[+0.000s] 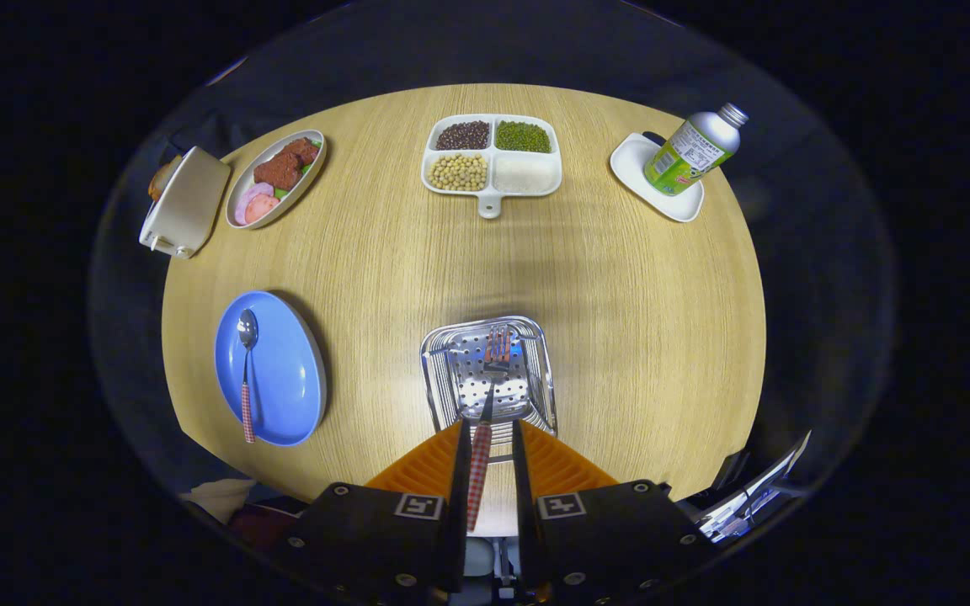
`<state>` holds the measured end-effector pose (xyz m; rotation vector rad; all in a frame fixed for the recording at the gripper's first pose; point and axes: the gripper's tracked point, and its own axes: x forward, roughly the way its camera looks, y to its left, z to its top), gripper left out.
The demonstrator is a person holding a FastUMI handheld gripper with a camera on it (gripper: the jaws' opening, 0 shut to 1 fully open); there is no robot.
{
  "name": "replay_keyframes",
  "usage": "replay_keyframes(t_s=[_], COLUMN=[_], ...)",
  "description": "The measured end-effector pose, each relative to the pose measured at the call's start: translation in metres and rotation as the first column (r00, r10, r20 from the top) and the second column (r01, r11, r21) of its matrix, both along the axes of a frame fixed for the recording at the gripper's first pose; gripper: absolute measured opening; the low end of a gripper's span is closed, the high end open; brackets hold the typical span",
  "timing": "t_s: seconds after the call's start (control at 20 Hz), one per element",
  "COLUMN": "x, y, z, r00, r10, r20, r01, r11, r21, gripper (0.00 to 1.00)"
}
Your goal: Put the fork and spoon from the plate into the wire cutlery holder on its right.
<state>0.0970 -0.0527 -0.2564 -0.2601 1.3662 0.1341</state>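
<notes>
Fork held above the holder, spoon on the plate.

The claw is clamped on the checked-handled metal fork, its long axis running straight ahead, tines pointing away over the perforated wire cutlery holder on the round wooden tabletop. To the left, the matching spoon lies lengthwise on the blue round plate, bowl pointing away. Beyond stand a white four-compartment dish and a metal bottle.
</notes>
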Motion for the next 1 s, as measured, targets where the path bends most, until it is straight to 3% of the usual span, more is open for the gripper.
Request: replay_keyframes(t_s=[0.15, 0.3, 0.6, 0.9, 1.0], x=[0.006, 0.011, 0.013, -0.011, -0.025], y=[0.011, 0.026, 0.072, 0.137, 0.165], z=[0.014, 0.030, 0.058, 0.038, 0.024], r00=[0.996, 0.977, 0.884, 0.815, 0.813], r10=[0.000, 0.021, 0.033, -0.065, -0.090], r20=[0.086, 0.212, 0.467, 0.576, 0.575], r01=[-0.004, -0.037, -0.091, -0.087, -0.097], r11=[0.999, 0.997, 0.991, 0.969, 0.954], r21=[0.044, 0.070, 0.101, 0.232, 0.285], gripper=[0.47, 0.55, 0.95, 0.99, 0.99])
